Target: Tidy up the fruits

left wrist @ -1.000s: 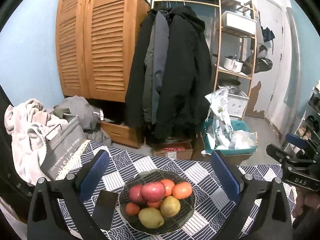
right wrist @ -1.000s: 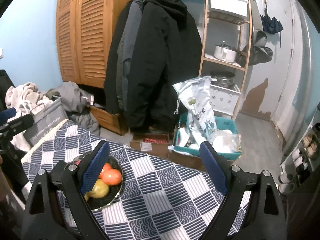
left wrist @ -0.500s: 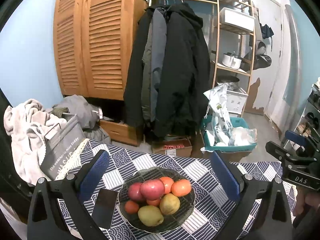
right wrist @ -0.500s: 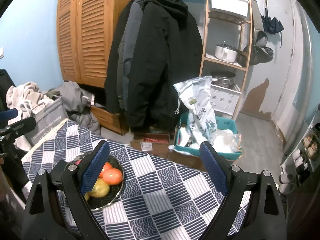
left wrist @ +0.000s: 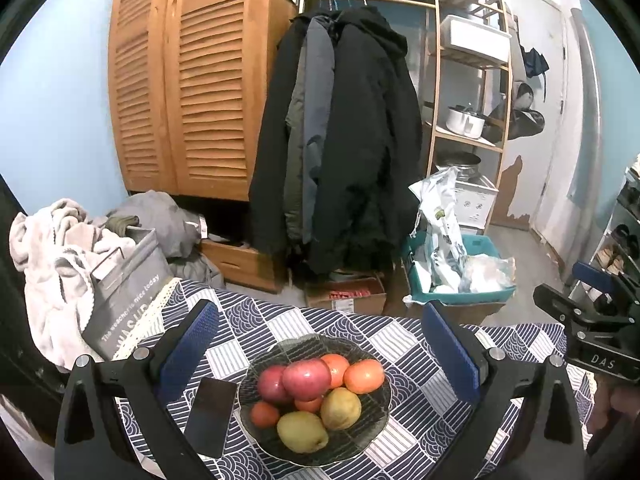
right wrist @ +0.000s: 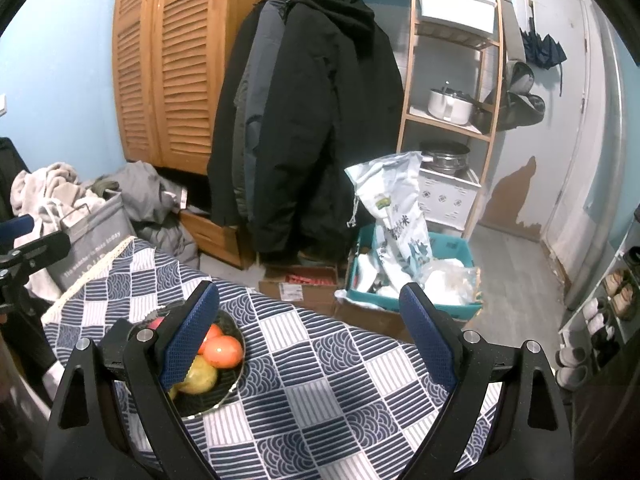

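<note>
**Fruit heaped in one bowl, both claws wide and empty**

Left wrist view: left claw point(left wrist: 320, 354) spread wide, gripping nothing. Bowl point(left wrist: 370, 438) dead ahead between the two fingers, low in the frame, near the front edge of the tabletop point(left wrist: 280, 322). Counted in the bowl: two red apples point(left wrist: 306, 378), side by side and touching; two yellow pears point(left wrist: 303, 432), the nearer one lying long axis left to right; four orange-red round fruits point(left wrist: 364, 376), two at the back, two smaller ones tucked low, possibly more hidden underneath. One dark phone point(left wrist: 210, 416) flat just left of the bowl. Right claw point(left wrist: 592, 308) seen off the right edge, well apart from the bowl.

Right wrist view: right claw point(right wrist: 308, 340) likewise gaping and empty. Bowl point(right wrist: 230, 384) down to the left, half hidden behind the left finger; only part of the fruit visible. Bare tabletop point(right wrist: 340, 368) straight ahead.

Judged nearer and better lined up: the left. Fits equally a bowl just filled or one about to be sorted.
</note>
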Action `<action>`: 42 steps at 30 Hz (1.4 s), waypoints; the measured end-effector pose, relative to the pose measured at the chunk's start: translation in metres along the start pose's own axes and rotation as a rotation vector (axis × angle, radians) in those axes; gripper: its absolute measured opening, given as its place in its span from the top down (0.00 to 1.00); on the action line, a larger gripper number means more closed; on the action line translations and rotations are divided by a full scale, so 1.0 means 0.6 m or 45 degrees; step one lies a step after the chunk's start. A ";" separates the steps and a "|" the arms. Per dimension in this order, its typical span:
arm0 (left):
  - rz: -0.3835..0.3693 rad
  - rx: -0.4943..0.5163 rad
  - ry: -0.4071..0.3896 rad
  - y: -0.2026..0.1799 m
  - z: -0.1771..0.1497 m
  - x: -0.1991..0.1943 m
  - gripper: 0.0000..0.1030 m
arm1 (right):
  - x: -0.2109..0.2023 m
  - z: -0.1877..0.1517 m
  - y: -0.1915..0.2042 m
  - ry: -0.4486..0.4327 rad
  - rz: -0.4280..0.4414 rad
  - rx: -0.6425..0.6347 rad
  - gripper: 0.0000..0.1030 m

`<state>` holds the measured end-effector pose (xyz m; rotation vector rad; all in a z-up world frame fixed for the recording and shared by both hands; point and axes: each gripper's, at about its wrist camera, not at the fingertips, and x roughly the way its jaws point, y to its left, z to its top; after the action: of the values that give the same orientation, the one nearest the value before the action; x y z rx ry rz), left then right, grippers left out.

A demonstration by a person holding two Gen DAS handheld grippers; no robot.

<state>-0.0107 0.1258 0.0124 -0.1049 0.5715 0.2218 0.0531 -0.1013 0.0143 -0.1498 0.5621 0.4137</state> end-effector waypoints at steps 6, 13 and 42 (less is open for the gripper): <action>0.016 0.012 -0.010 -0.001 0.000 -0.001 0.01 | 0.000 0.000 0.000 0.000 -0.001 -0.002 0.12; 0.005 0.019 0.002 -0.004 0.000 0.000 0.01 | -0.001 0.000 0.000 0.000 -0.002 -0.002 0.12; 0.002 0.008 0.035 -0.002 -0.003 0.002 0.01 | -0.003 -0.002 -0.004 0.002 -0.003 -0.005 0.12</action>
<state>-0.0102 0.1247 0.0101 -0.1019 0.5998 0.2203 0.0522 -0.1046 0.0143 -0.1542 0.5628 0.4125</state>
